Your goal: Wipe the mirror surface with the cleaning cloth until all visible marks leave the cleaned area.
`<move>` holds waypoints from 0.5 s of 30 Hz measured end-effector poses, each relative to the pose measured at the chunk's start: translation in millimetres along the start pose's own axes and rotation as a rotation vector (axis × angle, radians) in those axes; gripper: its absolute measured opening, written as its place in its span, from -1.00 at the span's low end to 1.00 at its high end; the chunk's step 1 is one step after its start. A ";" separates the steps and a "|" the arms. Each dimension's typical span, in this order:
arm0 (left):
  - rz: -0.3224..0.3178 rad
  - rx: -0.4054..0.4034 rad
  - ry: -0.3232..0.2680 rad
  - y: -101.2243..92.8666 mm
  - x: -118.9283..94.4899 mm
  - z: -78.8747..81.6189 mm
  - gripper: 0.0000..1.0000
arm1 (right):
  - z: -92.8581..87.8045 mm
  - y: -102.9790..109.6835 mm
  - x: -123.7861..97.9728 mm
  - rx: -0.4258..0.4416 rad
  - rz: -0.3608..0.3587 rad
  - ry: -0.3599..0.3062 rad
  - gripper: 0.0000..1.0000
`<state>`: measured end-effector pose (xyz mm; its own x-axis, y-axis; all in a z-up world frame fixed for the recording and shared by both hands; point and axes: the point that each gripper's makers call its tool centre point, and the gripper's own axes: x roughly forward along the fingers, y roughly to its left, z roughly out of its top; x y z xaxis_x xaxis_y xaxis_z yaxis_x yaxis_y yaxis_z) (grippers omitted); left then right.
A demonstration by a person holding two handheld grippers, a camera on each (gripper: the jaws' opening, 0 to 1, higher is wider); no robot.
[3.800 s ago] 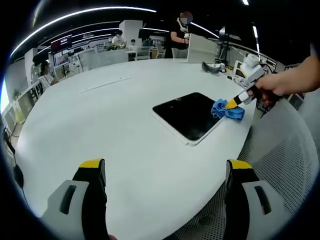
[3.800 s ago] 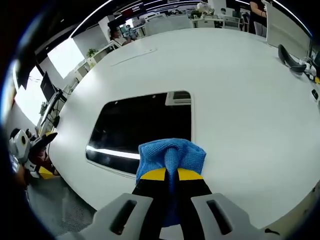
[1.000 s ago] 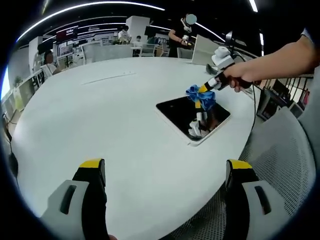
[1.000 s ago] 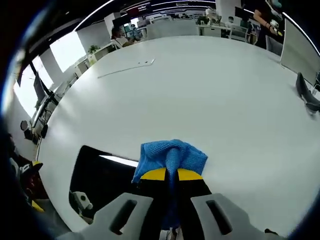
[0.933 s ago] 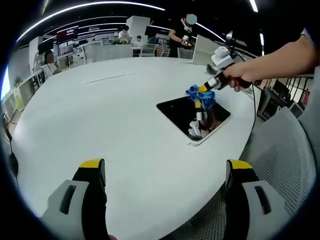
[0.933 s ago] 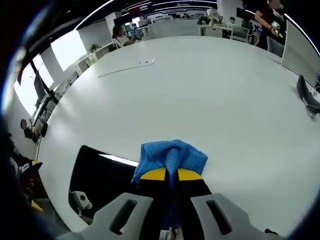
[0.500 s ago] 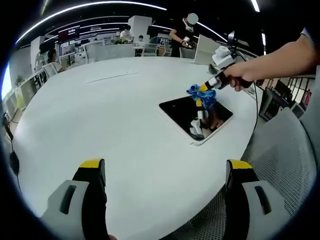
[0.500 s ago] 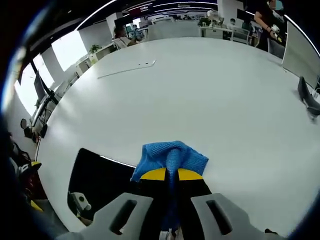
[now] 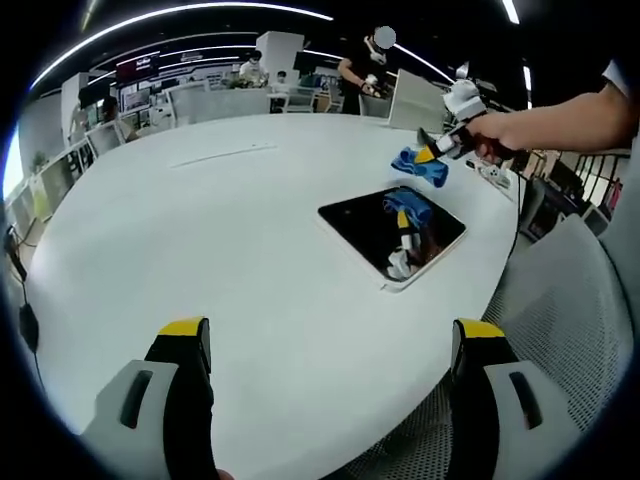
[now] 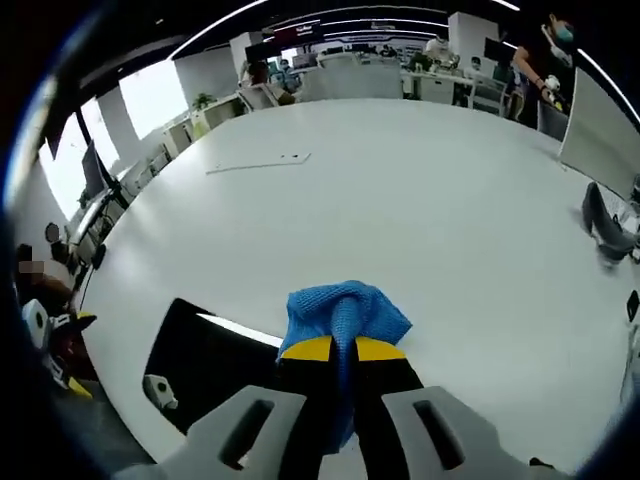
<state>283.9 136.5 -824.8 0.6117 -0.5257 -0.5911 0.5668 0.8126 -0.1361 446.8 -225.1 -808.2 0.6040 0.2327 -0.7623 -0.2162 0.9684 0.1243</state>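
A broad white table (image 9: 200,230) spreads across most of the left gripper view and also across the upper and middle part of the right gripper view (image 10: 420,200). At the right edge of the left gripper view a grey perforated chair back (image 9: 570,330) curves along the table's rim.

The mirror (image 9: 392,228) lies flat on the table right of centre in the left gripper view, a dark rectangular pane in a pale frame, with reflections of the cloth and gripper showing in its glass. In the right gripper view its dark surface (image 10: 205,365) sits in the lower left of the frame, beside the closed jaws.

The right gripper (image 10: 333,350) rises from the bottom centre of its own view, its yellow-tipped jaws pressed together on the blue cleaning cloth (image 10: 343,312), which bunches up above the tips. In the left gripper view that gripper (image 9: 432,155) appears at the upper right, gripped by a hand (image 9: 500,135), with the cloth (image 9: 418,168) hanging above the table near the mirror's far edge.

The left gripper (image 9: 330,335) stands at the bottom of its view, jaws spread wide with nothing between them, well short of the mirror.
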 end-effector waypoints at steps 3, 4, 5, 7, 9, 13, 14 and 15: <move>-0.004 0.000 -0.001 -1.3 -0.2 0.5 0.98 | 1.9 -10.8 -13.3 0.011 -0.016 -0.016 -0.98; -0.004 0.001 -0.001 -1.6 -0.3 0.4 0.98 | 2.0 -14.1 -17.2 0.015 -0.019 -0.020 -0.98; -0.005 0.001 -0.002 -1.9 -0.4 0.8 0.98 | 1.7 -18.1 -21.6 0.026 -0.021 -0.026 -0.98; -0.006 0.002 -0.003 -2.2 -0.7 1.4 0.98 | -0.6 -22.9 -28.0 0.038 -0.027 -0.027 -0.98; -0.005 0.002 -0.006 -2.1 -1.1 1.9 0.98 | -3.6 -26.4 -31.1 0.039 -0.030 -0.027 -0.98; -0.004 0.000 -0.008 -1.7 -1.8 2.2 0.98 | -12.2 -29.8 -32.3 0.025 -0.038 -0.013 -0.98; -0.004 0.000 -0.008 -1.7 -1.8 2.2 0.98 | -14.2 -29.6 -31.9 0.021 -0.038 -0.009 -0.98; -0.002 0.000 -0.008 -1.5 -2.0 2.4 0.98 | -15.7 -29.8 -31.2 0.022 -0.039 -0.007 -0.98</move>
<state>283.1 135.7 -821.5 0.6151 -0.5293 -0.5843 0.5680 0.8115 -0.1372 422.4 -262.6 -798.1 0.6173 0.1951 -0.7621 -0.1755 0.9785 0.1083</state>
